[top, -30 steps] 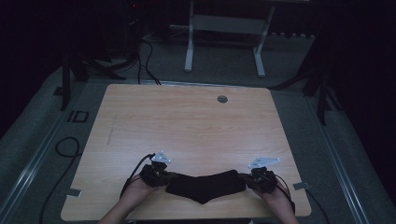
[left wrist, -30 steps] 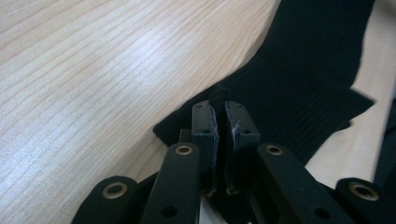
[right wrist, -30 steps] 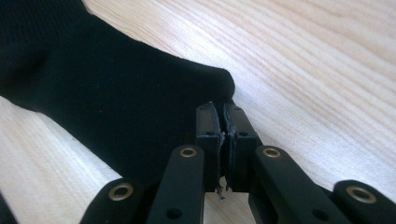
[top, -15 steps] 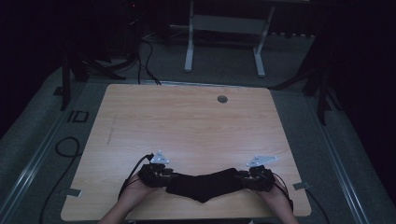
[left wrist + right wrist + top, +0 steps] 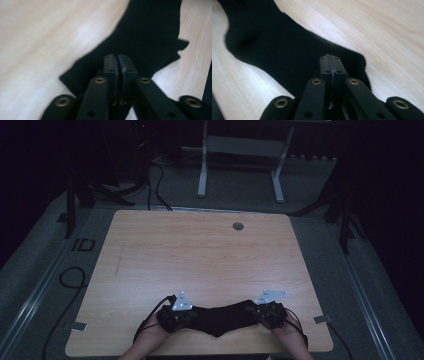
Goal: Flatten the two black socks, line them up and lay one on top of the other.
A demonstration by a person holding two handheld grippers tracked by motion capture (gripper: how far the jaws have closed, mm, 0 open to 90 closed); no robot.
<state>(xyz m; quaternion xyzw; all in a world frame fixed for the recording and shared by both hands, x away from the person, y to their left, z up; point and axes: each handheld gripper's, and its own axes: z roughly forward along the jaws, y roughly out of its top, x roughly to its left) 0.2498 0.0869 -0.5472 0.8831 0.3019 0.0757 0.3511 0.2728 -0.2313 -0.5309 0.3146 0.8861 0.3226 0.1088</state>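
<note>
Dim, dark surroundings frame a light wooden table [image 5: 200,265] seen from above, with grey floor around it and the white legs of a metal frame [image 5: 240,162] standing beyond its far edge. Black cables [image 5: 155,177] trail across the floor at the far left. A small round grey cap [image 5: 238,226] sits in the tabletop near the far edge.

Close to the near edge of the table lies a black cloth [image 5: 220,318], stretched out flat between two hand-held grippers. The left gripper [image 5: 176,314] is at the cloth's left end and the right gripper [image 5: 269,311] at its right end. Each carries a grey three-cornered plate on top, and a person's hands come in from the bottom edge to hold them.

From the left gripper view, the left gripper [image 5: 117,65] has its two black jaws pressed together, pinching an edge of the black cloth [image 5: 150,32], which spreads away across the pale wood toward the upper right.

From the right gripper view, the right gripper [image 5: 330,65] also has its jaws closed tight on the black cloth [image 5: 274,47], near a corner of it. The fabric runs off toward the upper left, lying flat on the table [image 5: 374,30].
</note>
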